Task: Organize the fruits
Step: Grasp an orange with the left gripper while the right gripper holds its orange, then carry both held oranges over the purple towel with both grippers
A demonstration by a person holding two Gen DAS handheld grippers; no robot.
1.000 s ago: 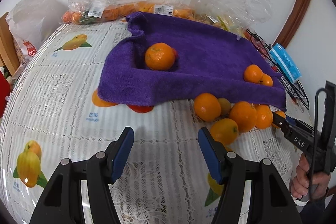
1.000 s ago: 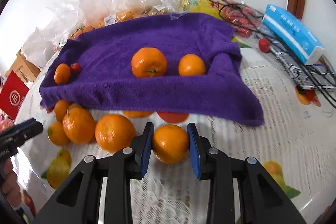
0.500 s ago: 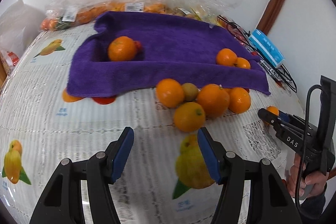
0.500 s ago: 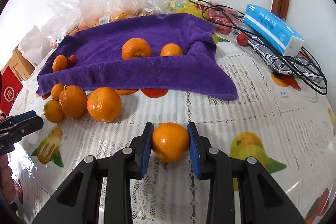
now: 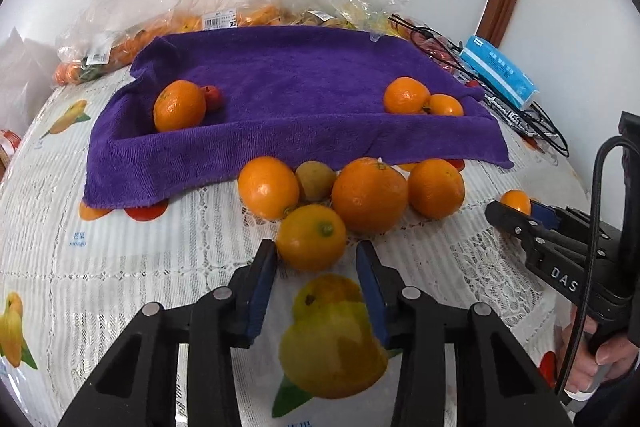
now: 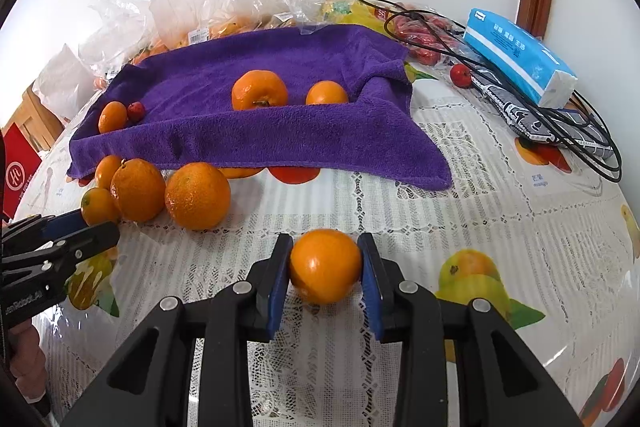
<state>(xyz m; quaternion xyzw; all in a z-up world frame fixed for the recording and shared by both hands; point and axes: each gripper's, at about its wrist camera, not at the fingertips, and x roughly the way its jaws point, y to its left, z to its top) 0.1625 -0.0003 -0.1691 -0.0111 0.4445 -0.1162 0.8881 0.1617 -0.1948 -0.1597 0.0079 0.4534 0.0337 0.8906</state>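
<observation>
Now my left tool [image 5: 316, 259] is closing around the small orange with the green stem nub [image 5: 311, 237], which sits on the worktop [image 5: 120, 267] at the near edge of the loose heap of oranges [image 5: 368, 193]. Its blue pads flank the fruit's near half and do not look to be pressing it yet. To do this well I should push a little deeper so the pads meet the widest part of the fruit, squeeze gently, and lift straight up (the big orange just behind touches it and could roll if I drag sideways). My right tool [image 6: 325, 267] is clamped on another orange [image 6: 325, 265], held low over the lace cloth, well apart from the heap; I judge it is best kept still until the left grip is sure.

Both fruits are round, glossy and smooth-skinned, bright orange; the one in the right tool shows a soft highlight and no stem from here. I expect the skin to give slightly and be slippery under hard pads. A purple towel [image 5: 304, 99] lies beyond the heap, raised at its edges like a tray, with three oranges and a small red fruit already on it, which I take to be where these belong.
</observation>
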